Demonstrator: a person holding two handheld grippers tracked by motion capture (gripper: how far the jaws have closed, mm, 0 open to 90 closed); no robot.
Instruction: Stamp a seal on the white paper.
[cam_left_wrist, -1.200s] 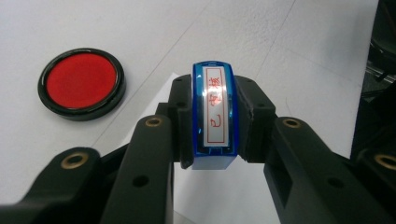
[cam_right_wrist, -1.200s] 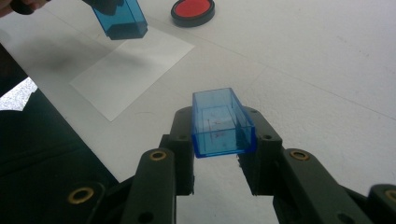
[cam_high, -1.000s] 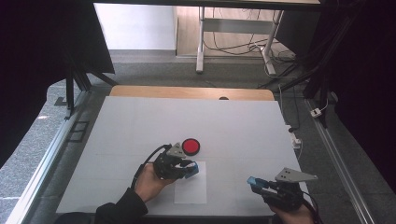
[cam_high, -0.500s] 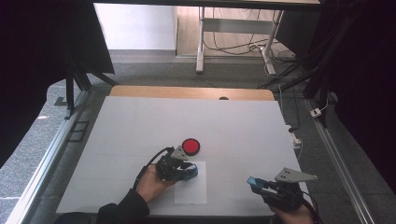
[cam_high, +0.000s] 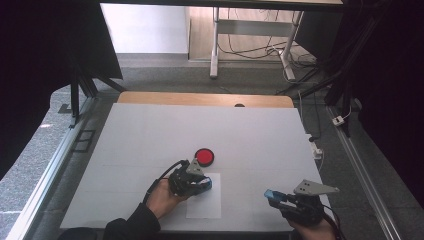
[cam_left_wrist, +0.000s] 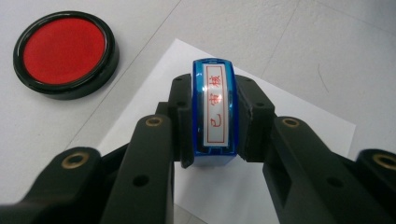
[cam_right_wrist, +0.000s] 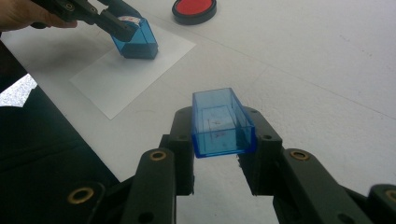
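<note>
- blue stamp pinched in left gripper, jaws clamped on its two long sides; label with red characters faces the left gripper view
- stamp sits over the white paper sheet, near its upper-left corner; in the right gripper view its base looks down on the paper, tilted, contact can't be confirmed
- left hand holds the gripper from the lower left, cable trailing back over it
- red ink pad, round with black rim, lies just beyond the paper's top edge, close to the stamp, not touching it
- right gripper pinches the clear blue stamp cap, open end up, held above the table near its front right edge, well apart from the paper
- cap looks empty, faint marks on its inner wall
</note>
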